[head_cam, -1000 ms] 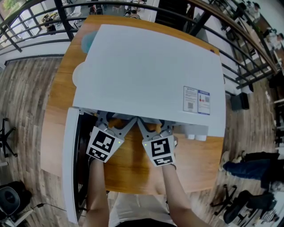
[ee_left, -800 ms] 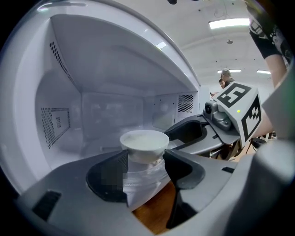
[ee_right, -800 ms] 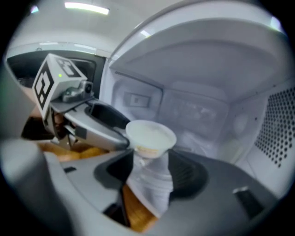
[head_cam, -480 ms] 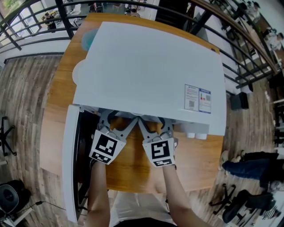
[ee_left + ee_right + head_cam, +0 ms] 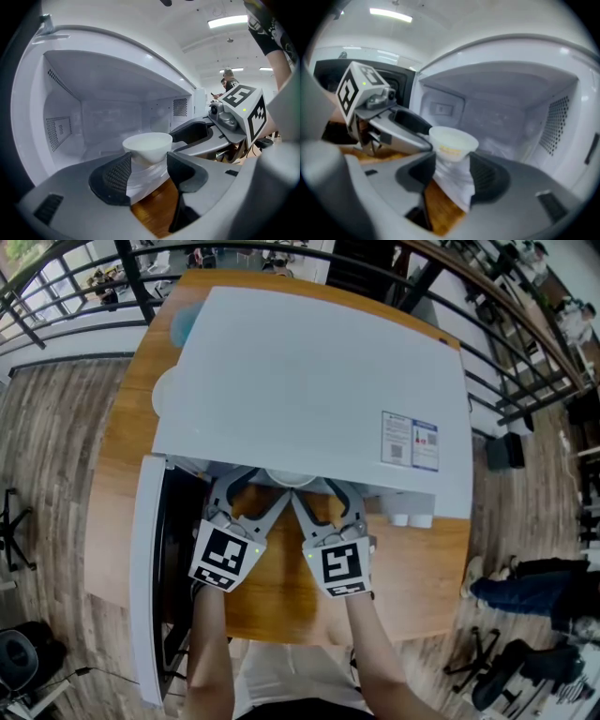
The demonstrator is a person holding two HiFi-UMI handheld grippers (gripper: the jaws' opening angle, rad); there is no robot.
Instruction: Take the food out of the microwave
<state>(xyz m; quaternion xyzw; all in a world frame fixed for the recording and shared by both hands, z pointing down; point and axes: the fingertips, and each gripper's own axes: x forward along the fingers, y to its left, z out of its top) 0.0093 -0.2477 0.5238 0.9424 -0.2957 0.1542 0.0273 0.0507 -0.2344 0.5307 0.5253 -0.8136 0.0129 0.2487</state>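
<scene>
A white bowl [image 5: 284, 477] stands at the mouth of the open white microwave [image 5: 309, 381], and only its rim shows in the head view. My left gripper [image 5: 255, 486] and right gripper [image 5: 321, 488] reach in side by side, each with its jaws open. In the left gripper view the bowl [image 5: 147, 146] sits just past the tips of my left gripper [image 5: 147, 161], whose jaws have just been closing a little; the pads do not press on it. The right gripper view shows the bowl [image 5: 452, 140] just beyond my right gripper [image 5: 452, 166]. What the bowl holds is hidden.
The microwave door [image 5: 147, 587] hangs open at the left, beside my left arm. The microwave stands on a wooden table [image 5: 281, 606]. A pale round plate [image 5: 157, 395] pokes out at the microwave's left side. A black railing [image 5: 75, 296] runs behind the table.
The bowl's rim now shows under the microwave's front edge between the grippers, where earlier it was hidden. More of both grippers' fingers is visible.
</scene>
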